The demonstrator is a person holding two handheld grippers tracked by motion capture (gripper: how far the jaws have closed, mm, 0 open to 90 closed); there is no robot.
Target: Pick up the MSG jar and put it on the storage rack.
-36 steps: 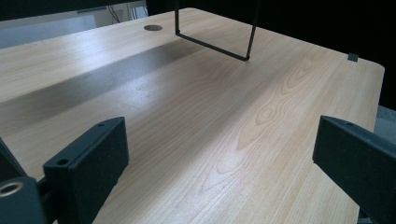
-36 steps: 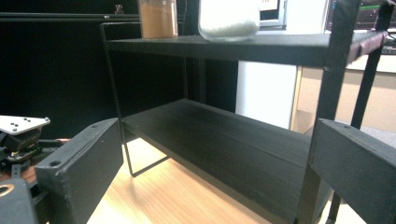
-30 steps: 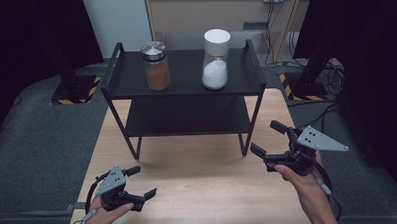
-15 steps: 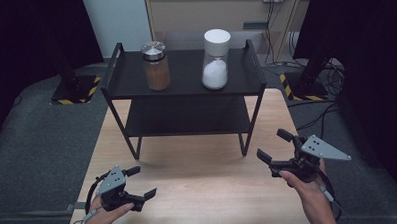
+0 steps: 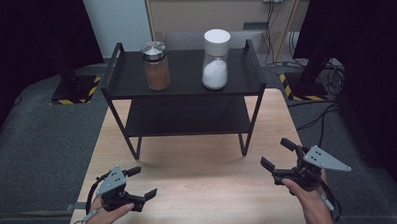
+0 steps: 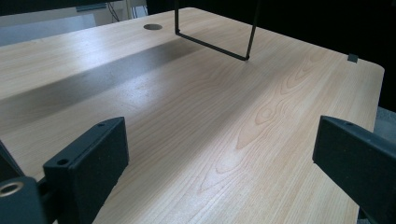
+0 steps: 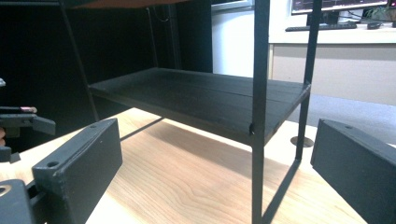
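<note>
Both grippers hover low, jaws spread and empty.
Left gripper (image 5: 137, 183) near-left, right gripper (image 5: 278, 155) near-right, before the black rack (image 5: 184, 87).

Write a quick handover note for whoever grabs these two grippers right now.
Left gripper: open, holds nothing, low over the near-left of the wooden table.
Right gripper: open, holds nothing, near the table's right edge, aimed at the black shelf rack.
On the rack's top shelf: brown-filled jar on the left, white-filled jar on the right, both upright with lids on.
Done: nothing grasped.
Left: probably reach for a jar.
</note>
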